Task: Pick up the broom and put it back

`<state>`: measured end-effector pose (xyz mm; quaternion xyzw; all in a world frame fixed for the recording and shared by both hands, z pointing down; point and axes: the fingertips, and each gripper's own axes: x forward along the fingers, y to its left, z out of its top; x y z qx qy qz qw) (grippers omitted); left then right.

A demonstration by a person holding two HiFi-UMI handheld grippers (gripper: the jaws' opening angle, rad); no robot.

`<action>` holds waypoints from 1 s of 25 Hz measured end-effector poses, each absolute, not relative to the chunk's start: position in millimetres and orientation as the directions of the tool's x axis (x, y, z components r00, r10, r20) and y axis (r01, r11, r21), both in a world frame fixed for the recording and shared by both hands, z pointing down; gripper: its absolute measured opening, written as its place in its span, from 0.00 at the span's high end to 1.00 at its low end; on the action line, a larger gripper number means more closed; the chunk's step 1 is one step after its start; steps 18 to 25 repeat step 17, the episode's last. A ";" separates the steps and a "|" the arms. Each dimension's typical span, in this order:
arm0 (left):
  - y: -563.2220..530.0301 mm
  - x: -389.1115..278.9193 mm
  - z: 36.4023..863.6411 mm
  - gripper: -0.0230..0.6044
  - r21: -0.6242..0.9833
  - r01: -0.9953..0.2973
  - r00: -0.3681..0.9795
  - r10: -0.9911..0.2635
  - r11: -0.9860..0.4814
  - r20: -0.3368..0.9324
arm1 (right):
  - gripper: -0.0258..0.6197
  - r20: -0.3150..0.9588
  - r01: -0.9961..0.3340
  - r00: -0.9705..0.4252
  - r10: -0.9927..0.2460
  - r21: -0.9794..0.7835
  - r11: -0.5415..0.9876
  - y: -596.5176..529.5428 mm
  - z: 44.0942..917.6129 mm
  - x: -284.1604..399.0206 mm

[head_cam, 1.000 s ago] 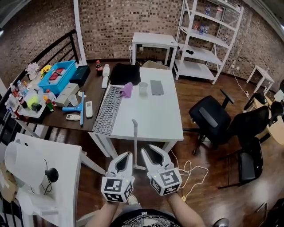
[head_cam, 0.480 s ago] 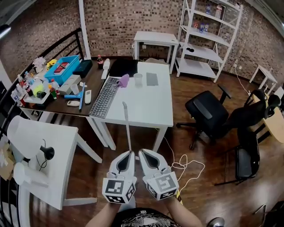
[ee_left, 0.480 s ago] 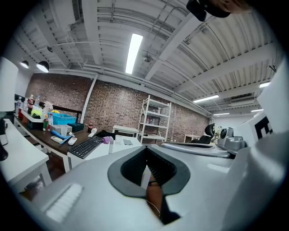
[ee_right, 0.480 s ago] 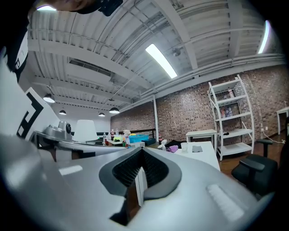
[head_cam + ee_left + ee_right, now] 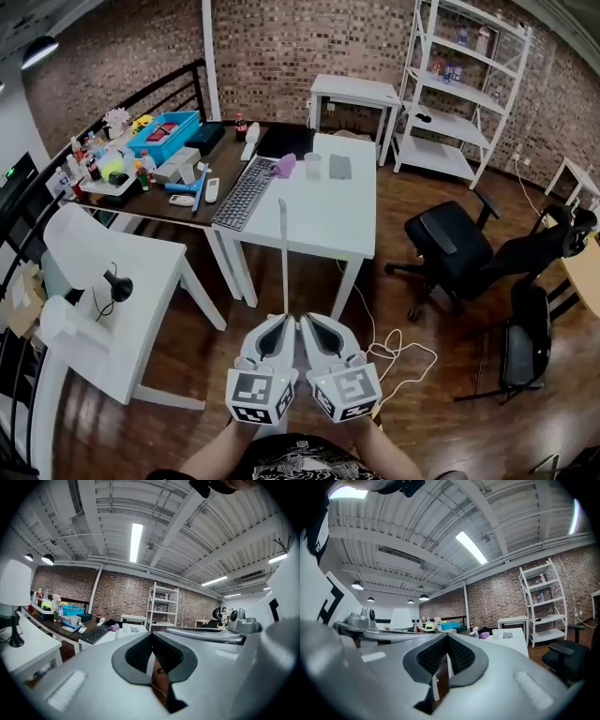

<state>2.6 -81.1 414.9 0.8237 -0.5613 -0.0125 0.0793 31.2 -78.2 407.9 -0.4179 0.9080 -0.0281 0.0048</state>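
In the head view the broom's thin pale handle [image 5: 283, 258] runs from between my two grippers out toward the white table [image 5: 352, 225]. Its lower end is hidden under them. The left gripper [image 5: 282, 322] and right gripper [image 5: 308, 320] stand side by side, almost touching, with the handle in the narrow slot between them. Both point level. In the left gripper view the left gripper's [image 5: 152, 635] jaw tips meet. In the right gripper view the right gripper's [image 5: 447, 635] tips also meet. I see nothing pinched at either pair of tips. Whether the handle is squeezed between the two grippers I cannot tell.
A keyboard [image 5: 246, 192] lies on the white table, beside a cluttered dark desk [image 5: 183, 202]. A white side table [image 5: 131, 328] with a lamp [image 5: 80, 248] stands at the left. A black office chair [image 5: 450, 248] and a loose cable [image 5: 398, 356] are at the right.
Both grippers and the handle between them have drawn back from the white table, which now lies farther off. The two grippers have closed up against each other.
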 end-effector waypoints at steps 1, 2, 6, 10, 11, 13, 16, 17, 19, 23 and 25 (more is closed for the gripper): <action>-76.4 2.1 414.5 0.96 0.142 -0.924 0.367 -0.928 -0.355 0.067 | 0.96 0.013 -0.759 -0.650 -0.760 -0.057 0.649 -74.3 407.7 31.1; -72.0 1.3 414.1 0.96 0.138 -0.925 0.364 -0.929 -0.353 0.067 | 0.96 0.012 -0.759 -0.650 -0.760 -0.059 0.648 -70.7 407.6 30.8; -57.0 -1.7 412.0 0.96 0.133 -0.930 0.354 -0.933 -0.344 0.067 | 0.96 0.011 -0.758 -0.651 -0.759 -0.065 0.649 -58.6 406.1 30.1; -45.3 -3.5 413.8 0.96 0.132 -0.930 0.353 -0.933 -0.342 0.068 | 0.96 0.007 -0.757 -0.652 -0.758 -0.061 0.650 -47.2 407.7 27.7; -42.8 -3.6 414.9 0.96 0.132 -0.930 0.354 -0.933 -0.343 0.068 | 0.96 0.006 -0.758 -0.651 -0.759 -0.061 0.650 -44.7 408.8 27.1; -38.3 -3.4 416.3 0.96 0.130 -0.929 0.356 -0.932 -0.346 0.068 | 0.96 0.006 -0.759 -0.650 -0.760 -0.063 0.648 -40.5 409.8 26.8; -32.4 -2.8 416.3 0.96 0.128 -0.928 0.360 -0.930 -0.350 0.069 | 0.96 0.005 -0.760 -0.648 -0.761 -0.064 0.647 -35.3 408.8 27.2; -30.5 -2.6 416.1 0.96 0.127 -0.928 0.361 -0.930 -0.351 0.069 | 0.96 0.004 -0.760 -0.648 -0.762 -0.064 0.646 -33.6 408.4 27.5; -30.5 -2.6 416.1 0.96 0.127 -0.928 0.361 -0.930 -0.351 0.069 | 0.96 0.004 -0.760 -0.648 -0.762 -0.064 0.646 -33.6 408.4 27.5; -30.5 -2.6 416.1 0.96 0.127 -0.928 0.361 -0.930 -0.351 0.069 | 0.96 0.004 -0.760 -0.648 -0.762 -0.064 0.646 -33.6 408.4 27.5; -30.5 -2.6 416.1 0.96 0.127 -0.928 0.361 -0.930 -0.351 0.069 | 0.96 0.004 -0.760 -0.648 -0.762 -0.064 0.646 -33.6 408.4 27.5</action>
